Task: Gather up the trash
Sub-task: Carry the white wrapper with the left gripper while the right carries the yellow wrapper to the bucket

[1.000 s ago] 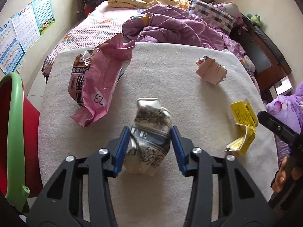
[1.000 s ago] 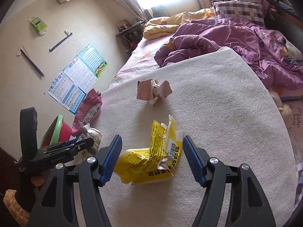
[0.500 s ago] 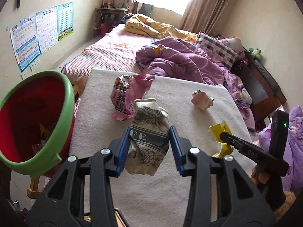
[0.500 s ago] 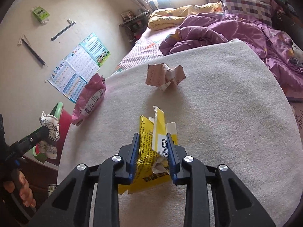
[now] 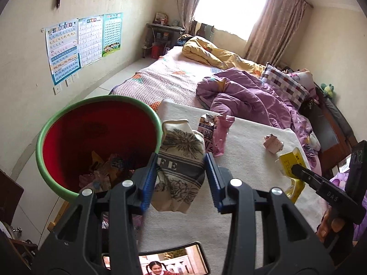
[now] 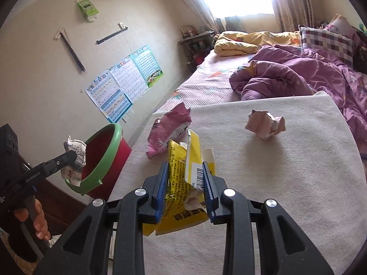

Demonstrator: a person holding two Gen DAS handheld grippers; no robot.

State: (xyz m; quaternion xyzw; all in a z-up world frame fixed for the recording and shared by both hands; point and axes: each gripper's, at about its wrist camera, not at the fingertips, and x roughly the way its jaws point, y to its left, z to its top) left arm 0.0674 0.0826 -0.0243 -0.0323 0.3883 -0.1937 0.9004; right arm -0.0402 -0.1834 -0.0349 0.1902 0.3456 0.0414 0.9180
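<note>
My left gripper [image 5: 182, 178] is shut on a crumpled cream and black printed wrapper [image 5: 181, 165] and holds it in the air at the table's left edge, beside the rim of a red bin with a green rim [image 5: 96, 142]. The bin holds some trash. My right gripper [image 6: 185, 188] is shut on a torn yellow packet [image 6: 183, 176] and holds it just above the white table cover [image 6: 286, 183]. A pink snack bag [image 6: 168, 130] and a crumpled pink paper [image 6: 265, 123] lie on the table. The left gripper also shows in the right wrist view [image 6: 68, 158].
A phone with a video playing [image 5: 158, 263] lies at the table's near edge. A bed with a purple quilt [image 5: 247, 96] stands right behind the table. Posters [image 5: 80, 43] hang on the left wall. The bin [image 6: 103, 160] stands off the table's left side.
My left gripper has lifted the printed wrapper off the table and carried it left to the bin. My right gripper has closed on the yellow packet and raised it.
</note>
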